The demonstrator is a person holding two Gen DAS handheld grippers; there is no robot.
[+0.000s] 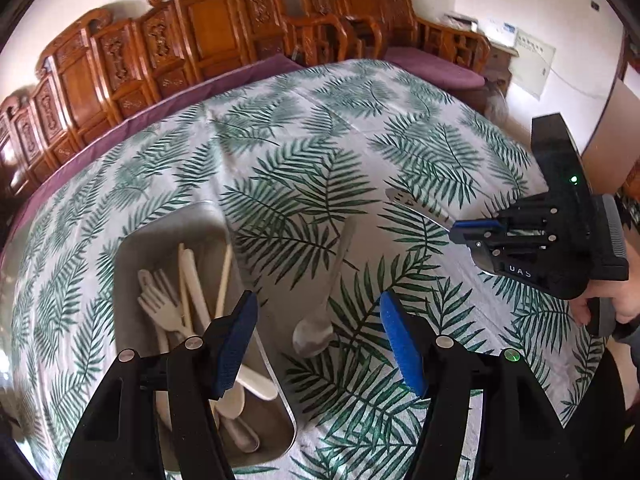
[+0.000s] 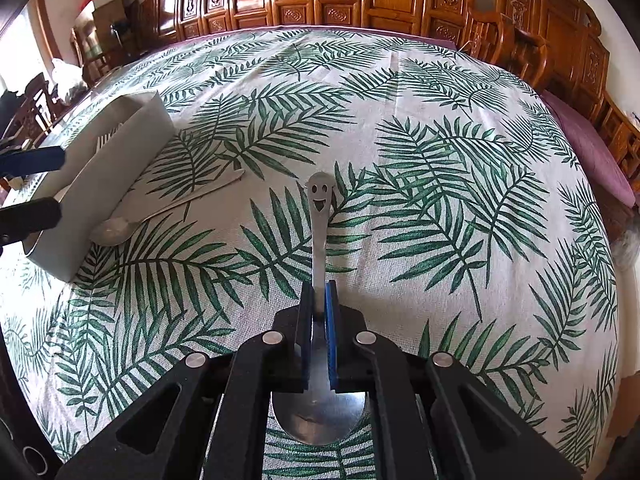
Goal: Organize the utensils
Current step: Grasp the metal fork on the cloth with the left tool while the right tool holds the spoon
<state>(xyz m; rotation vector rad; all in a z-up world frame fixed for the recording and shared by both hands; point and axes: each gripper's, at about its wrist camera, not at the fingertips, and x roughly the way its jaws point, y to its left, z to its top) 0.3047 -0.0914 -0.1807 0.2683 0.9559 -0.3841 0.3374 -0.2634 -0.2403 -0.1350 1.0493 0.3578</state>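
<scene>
Metal spoon [image 2: 319, 240]: long axis runs straight up the right wrist frame; smiley-cut handle end points to frame centre, bowl at the bottom edge under the gripper body; seen from the left wrist view at centre right, handle end aimed up-left.
Right gripper [image 2: 319, 300]: clenched on the metal spoon, blue pads pressing both sides of the neck just above the bowl; held by a hand [image 1: 612, 300] at the right edge.
Left gripper [image 1: 318, 340]: released, fingers spread wide, nothing between the pads.
White spoon [image 1: 326, 296]: flat on the tablecloth, long axis near vertical in the left wrist frame, bowl toward the bottom, lying in the gap between the left fingers, touching neither.
Grey tray [image 1: 160, 236]: lower left of the left wrist frame, just beside the white spoon; holds pale forks, spoons and chopsticks [image 1: 188, 292]; left finger overlaps its near wall.
Tablecloth [image 2: 440, 160]: palm-leaf print, fills both frames.
Carved wooden chairs [image 1: 208, 28]: along the top, behind the table.
</scene>
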